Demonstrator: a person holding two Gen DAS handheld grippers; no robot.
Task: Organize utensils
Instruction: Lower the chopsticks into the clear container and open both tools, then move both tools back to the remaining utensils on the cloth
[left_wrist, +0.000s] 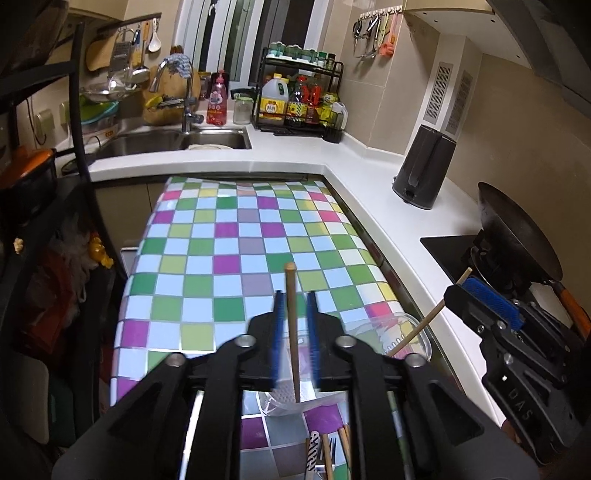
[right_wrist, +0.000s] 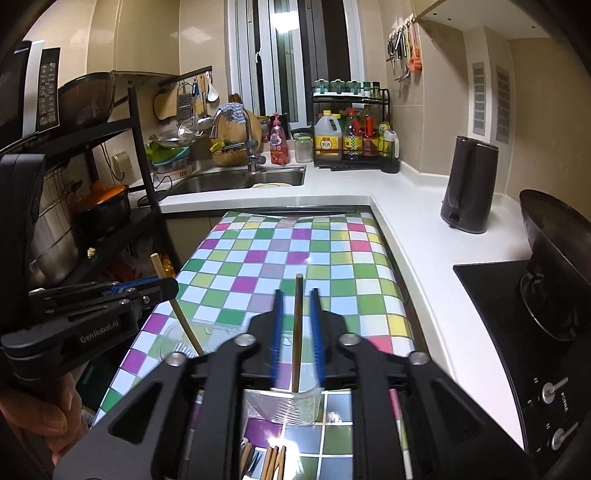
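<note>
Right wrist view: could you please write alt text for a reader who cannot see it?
The right hand-held gripper has a wooden chopstick upright between its blue fingers above a clear plastic container on a checkered table. At left, the left hand-held gripper has another chopstick.

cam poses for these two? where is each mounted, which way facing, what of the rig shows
Left wrist: on the left gripper, facing along the checkered table to the sink; its fingers flank a chopstick; right gripper at right.
Right wrist: on the right gripper, same heading; chopstick between its fingers; left gripper and hand at left.
Shared: table, sink, kettle, clear container.
</note>
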